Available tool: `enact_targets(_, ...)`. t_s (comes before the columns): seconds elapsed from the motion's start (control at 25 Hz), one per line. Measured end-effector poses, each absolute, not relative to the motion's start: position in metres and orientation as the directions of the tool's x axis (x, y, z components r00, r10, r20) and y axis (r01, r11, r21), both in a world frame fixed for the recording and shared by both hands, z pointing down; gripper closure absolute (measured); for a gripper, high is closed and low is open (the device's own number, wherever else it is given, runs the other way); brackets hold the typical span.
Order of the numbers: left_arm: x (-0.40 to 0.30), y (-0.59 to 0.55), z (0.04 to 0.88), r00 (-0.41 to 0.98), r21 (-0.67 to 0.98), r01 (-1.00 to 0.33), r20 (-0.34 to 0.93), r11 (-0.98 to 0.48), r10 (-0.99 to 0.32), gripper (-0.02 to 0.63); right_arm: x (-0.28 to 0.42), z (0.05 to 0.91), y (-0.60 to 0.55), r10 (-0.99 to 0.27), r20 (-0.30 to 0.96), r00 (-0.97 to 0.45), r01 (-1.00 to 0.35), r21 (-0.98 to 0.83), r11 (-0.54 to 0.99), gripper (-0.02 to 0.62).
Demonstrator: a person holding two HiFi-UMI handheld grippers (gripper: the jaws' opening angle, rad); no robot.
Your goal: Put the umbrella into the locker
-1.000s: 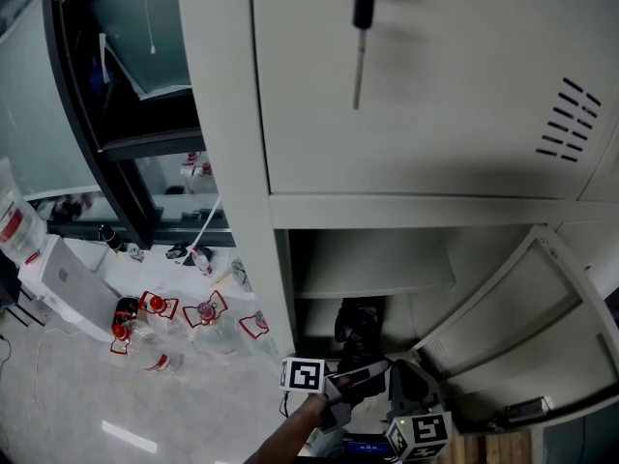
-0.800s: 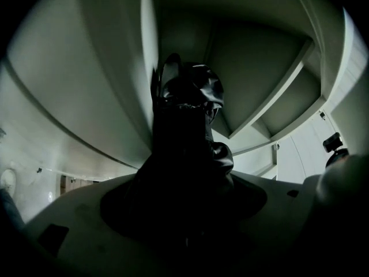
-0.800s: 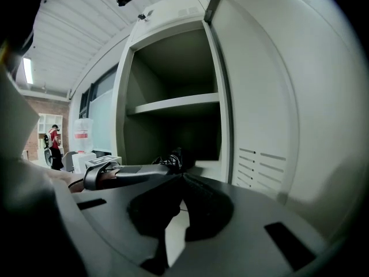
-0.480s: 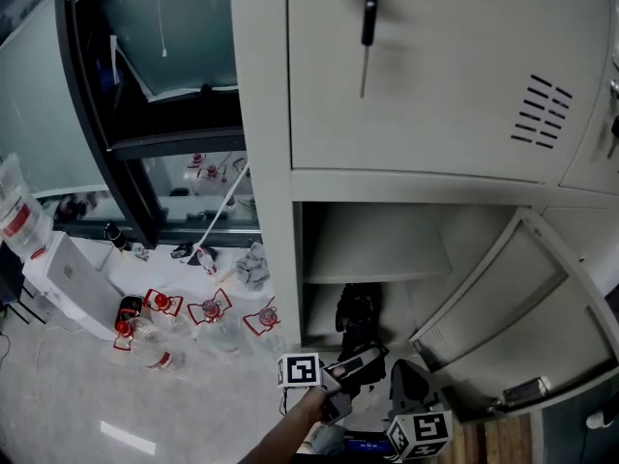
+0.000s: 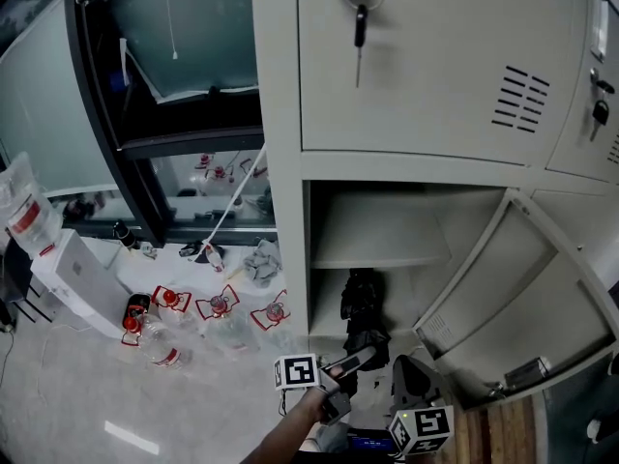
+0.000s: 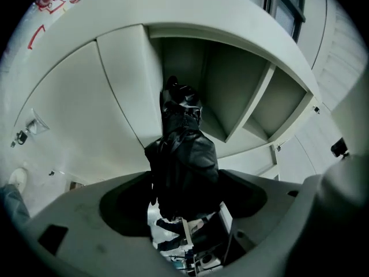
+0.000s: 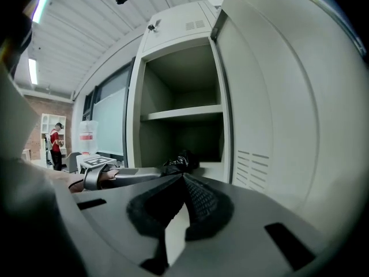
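Observation:
A black folded umbrella lies lengthwise in the lower compartment of the grey locker, below its shelf. My left gripper is at the compartment's mouth, shut on the umbrella's near end. In the left gripper view the umbrella fills the space between the jaws of that gripper and reaches into the locker. My right gripper hovers just right of it, shut and holding nothing. The right gripper view has its jaws meeting, with the umbrella and the left gripper beyond.
The compartment's door hangs wide open to the right. A key sits in the shut door above. Left of the locker, several water bottles, a crumpled cloth and a white box lie on the floor.
The head view has swung up and left, so the locker now sits further right. The umbrella reaches a little deeper into the compartment. Both grippers keep their grip states.

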State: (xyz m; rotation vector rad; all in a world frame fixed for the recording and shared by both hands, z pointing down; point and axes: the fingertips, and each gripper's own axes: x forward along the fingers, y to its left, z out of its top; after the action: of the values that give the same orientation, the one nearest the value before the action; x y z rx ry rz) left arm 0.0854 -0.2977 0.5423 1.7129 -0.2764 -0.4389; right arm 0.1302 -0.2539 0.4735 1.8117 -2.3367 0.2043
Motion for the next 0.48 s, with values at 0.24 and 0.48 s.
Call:
enact_targets(0.24, 0.071, -0.281, 0.536, 0.884, 0.964, -0.020, -0.107, -0.266, -0.456, 0.272, 0.121, 0.474, -0.240, -0.939, 0.219, -0.266, -0.962, 0.000, 0.272, 0.594)
enact_targets(0.48, 0.056, -0.261, 0.533, 0.876, 0.937, -0.124, -0.051, -0.326, -0.480, 0.272, 0.113, 0.475, -0.224, -0.938, 0.206, -0.279, -0.959, -0.006, 0.284, 0.594)
